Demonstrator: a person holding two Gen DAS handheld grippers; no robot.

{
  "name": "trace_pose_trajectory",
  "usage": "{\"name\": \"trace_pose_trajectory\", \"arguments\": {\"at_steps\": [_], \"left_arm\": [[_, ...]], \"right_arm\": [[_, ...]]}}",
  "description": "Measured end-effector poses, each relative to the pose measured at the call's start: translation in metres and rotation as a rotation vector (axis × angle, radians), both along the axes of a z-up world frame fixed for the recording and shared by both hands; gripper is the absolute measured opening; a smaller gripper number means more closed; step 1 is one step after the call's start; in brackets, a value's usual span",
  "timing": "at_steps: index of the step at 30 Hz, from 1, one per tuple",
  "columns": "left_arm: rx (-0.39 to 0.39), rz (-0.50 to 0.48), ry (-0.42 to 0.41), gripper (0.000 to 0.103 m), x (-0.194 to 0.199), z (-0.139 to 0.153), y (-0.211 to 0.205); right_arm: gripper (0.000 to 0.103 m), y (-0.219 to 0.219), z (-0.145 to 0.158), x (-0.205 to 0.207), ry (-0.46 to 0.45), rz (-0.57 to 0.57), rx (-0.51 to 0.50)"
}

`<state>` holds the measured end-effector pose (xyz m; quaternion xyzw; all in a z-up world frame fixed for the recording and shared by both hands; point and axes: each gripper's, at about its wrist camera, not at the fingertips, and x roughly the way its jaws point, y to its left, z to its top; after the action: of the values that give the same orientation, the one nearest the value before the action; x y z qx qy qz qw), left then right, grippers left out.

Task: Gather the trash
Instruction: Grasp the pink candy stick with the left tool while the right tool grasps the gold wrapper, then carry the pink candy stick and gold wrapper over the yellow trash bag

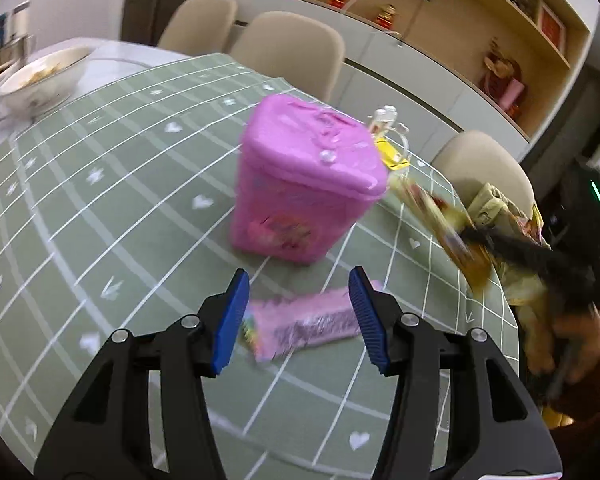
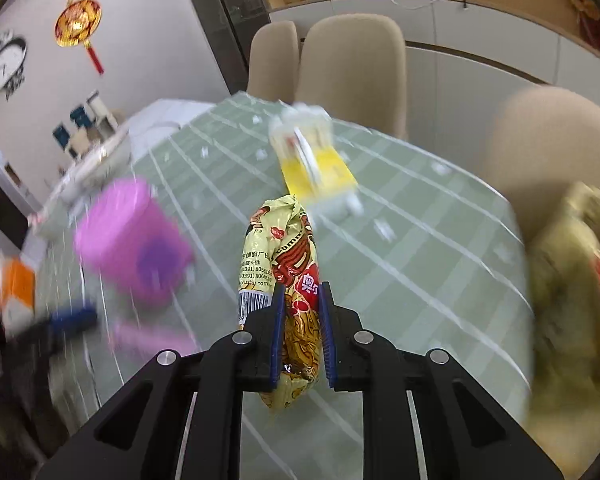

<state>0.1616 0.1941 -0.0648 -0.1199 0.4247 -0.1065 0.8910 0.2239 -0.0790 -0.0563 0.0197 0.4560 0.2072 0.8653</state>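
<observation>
Two grippers active: right gripper (image 2: 302, 320) clamps a yellow wrapper (image 2: 284, 264) above the table (image 2: 420, 280); left gripper (image 1: 298, 316) gapes over a pink wrapper (image 1: 304, 322). Risk: bin (image 1: 304, 184) lid closed, blocking deposit.

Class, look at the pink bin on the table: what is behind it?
Behind the pink bin, a yellow-and-white package pokes out; the bin hides most of it there.
</observation>
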Motion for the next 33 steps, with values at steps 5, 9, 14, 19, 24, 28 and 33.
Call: {"name": "trace_pose_trajectory", "arguments": {"at_steps": [5,9,14,19,24,28,33], "left_arm": [[0.06,-0.079,0.07,0.049,0.022,-0.016,-0.012],[0.052,-0.139,0.126,0.049,0.008,-0.025,-0.025],[0.107,-0.24,0.137,0.05,-0.024,-0.029,-0.054],[0.098,-0.158,0.14,0.05,-0.024,-0.032,-0.056],[0.163,-0.093,0.155,0.025,-0.01,-0.034,-0.07],[0.164,-0.094,0.142,0.015,-0.015,-0.026,-0.082],[0.089,-0.052,0.107,0.015,-0.038,-0.002,-0.085]], "right_arm": [[0.017,-0.056,-0.017,-0.039,0.079,-0.096,-0.003],[0.017,-0.076,-0.018,-0.062,0.088,-0.145,0.022],[0.017,-0.084,-0.018,-0.08,0.086,-0.149,0.043],[0.034,-0.09,-0.015,-0.094,0.059,-0.143,0.069],[0.036,-0.082,-0.002,-0.102,-0.022,-0.091,0.003],[0.036,-0.073,0.0,-0.095,-0.045,-0.048,-0.025],[0.036,-0.075,-0.016,-0.07,0.047,-0.061,-0.01]]}}
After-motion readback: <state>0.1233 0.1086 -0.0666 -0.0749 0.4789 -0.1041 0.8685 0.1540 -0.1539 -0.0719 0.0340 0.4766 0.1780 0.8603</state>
